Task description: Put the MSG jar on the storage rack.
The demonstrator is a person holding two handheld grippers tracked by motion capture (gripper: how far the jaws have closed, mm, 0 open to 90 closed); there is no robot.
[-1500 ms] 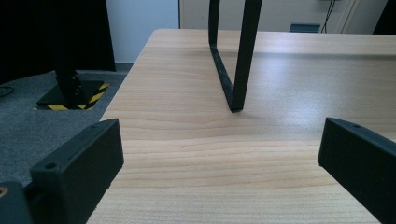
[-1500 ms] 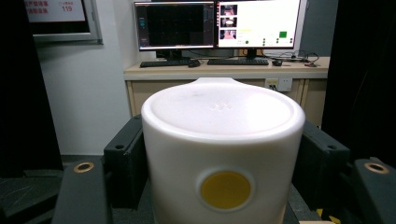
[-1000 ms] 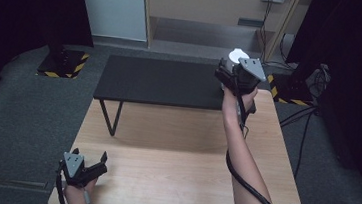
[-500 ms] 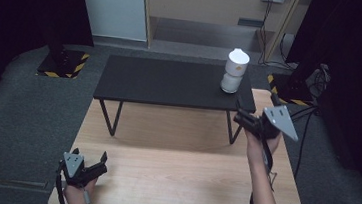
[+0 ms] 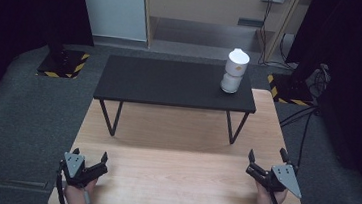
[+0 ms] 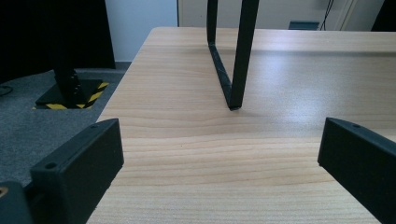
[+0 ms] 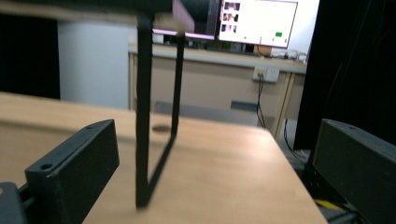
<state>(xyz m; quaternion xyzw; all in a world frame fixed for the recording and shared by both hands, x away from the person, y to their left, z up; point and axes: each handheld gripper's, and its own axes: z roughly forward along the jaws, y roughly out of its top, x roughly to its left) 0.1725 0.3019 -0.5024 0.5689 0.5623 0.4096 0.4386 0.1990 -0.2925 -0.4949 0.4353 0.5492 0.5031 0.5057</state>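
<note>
The right gripper (image 5: 267,161) sits low at the near right corner of the wooden worktop (image 5: 179,147), its jaws spread wide with nothing between them. They have just been opening to that full width, and they hold and touch nothing. In the right gripper view the two black jaws rise at either side of the picture, and between them lie bare wood and one thin black leg frame (image 7: 152,116) of the small black table (image 5: 175,84).

The left gripper (image 5: 89,159) rests at the near left corner of the worktop, held in the person's left hand (image 5: 78,196). Its jaws also stand wide apart and empty; in the left gripper view only wood grain and the other black leg frame (image 6: 231,60) lie between them.

The white container (image 5: 234,70) stands upright on the right end of the small black table, which itself stands on the far half of the worktop. The container is well apart from both grippers and free of any grip.
</note>
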